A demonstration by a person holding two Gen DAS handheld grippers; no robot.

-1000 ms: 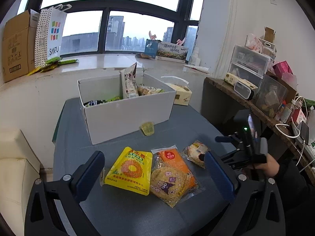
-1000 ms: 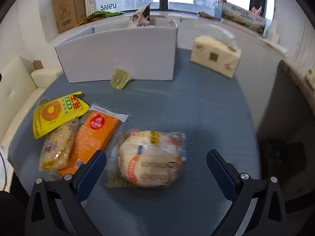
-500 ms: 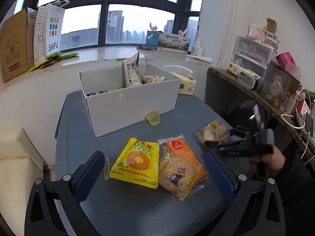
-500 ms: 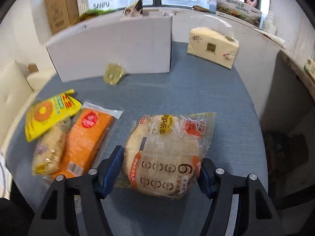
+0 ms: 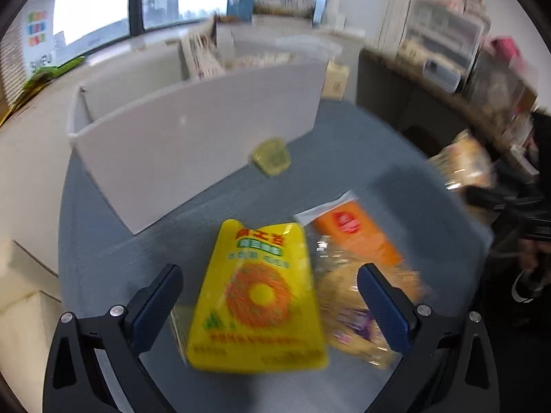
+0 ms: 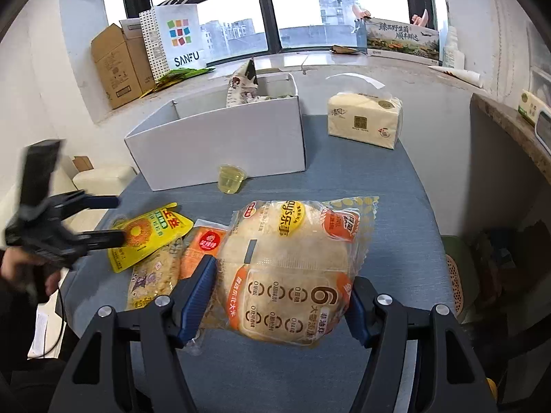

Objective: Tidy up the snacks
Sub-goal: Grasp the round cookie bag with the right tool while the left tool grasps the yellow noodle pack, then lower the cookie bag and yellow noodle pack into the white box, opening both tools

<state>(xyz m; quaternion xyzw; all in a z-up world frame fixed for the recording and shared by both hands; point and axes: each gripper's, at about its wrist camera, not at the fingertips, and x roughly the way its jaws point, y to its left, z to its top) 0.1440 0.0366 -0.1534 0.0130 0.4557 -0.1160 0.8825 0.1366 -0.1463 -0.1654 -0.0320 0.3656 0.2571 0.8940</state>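
Now right hand-held gripper (image 6: 280,301) clamps the bread bag (image 6: 292,268) raised, presumably for the far box (image 6: 220,144); left hand-held gripper (image 5: 268,304) wide open, empty, over the yellow packet (image 5: 258,296).

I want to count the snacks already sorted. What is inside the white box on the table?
In the white box, one patterned snack bag stands upright above the rim, with a few more packets beside it. The front wall hides the rest, so the count cannot be told.
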